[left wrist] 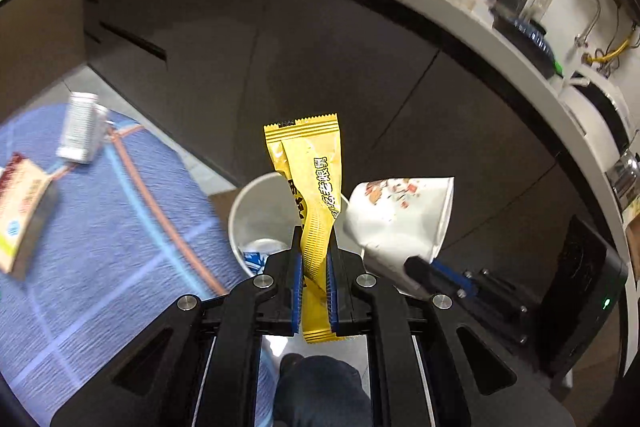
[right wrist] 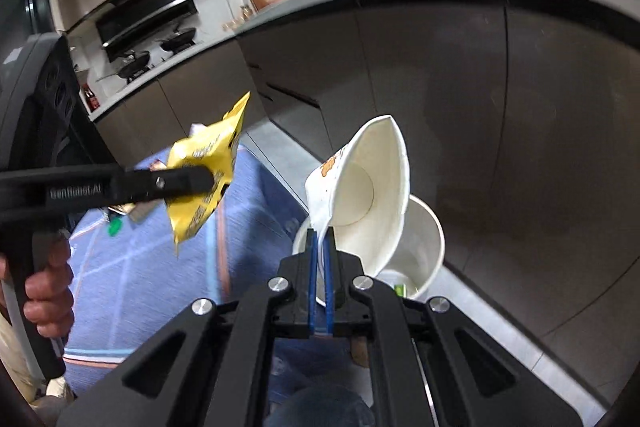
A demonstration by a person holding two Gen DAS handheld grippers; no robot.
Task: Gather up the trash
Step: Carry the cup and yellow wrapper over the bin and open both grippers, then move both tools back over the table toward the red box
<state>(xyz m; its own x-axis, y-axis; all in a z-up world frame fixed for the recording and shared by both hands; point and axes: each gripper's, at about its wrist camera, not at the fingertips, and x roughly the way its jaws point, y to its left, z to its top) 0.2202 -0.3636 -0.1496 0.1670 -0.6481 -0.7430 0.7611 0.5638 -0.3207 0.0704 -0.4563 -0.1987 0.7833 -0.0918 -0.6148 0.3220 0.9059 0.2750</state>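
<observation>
Left wrist view: left gripper (left wrist: 313,247) clamped on a yellow foil wrapper (left wrist: 310,183) with crimped ends and black Chinese print, held upright over a white round bin (left wrist: 256,211); crumpled paper lies at the bin's bottom. Beside it, a squashed paper cup (left wrist: 396,223) with orange print. Blue checked mat (left wrist: 100,227) on the floor carries a white bottle (left wrist: 80,127) and a carton (left wrist: 20,215).

Right wrist view: right gripper (right wrist: 319,251) pinches the paper cup's (right wrist: 360,187) flattened rim, cup tilted above the bin (right wrist: 424,239). Left gripper's (right wrist: 212,183) arm reads "GenRobot.AI"; it grips the wrapper (right wrist: 204,171).
</observation>
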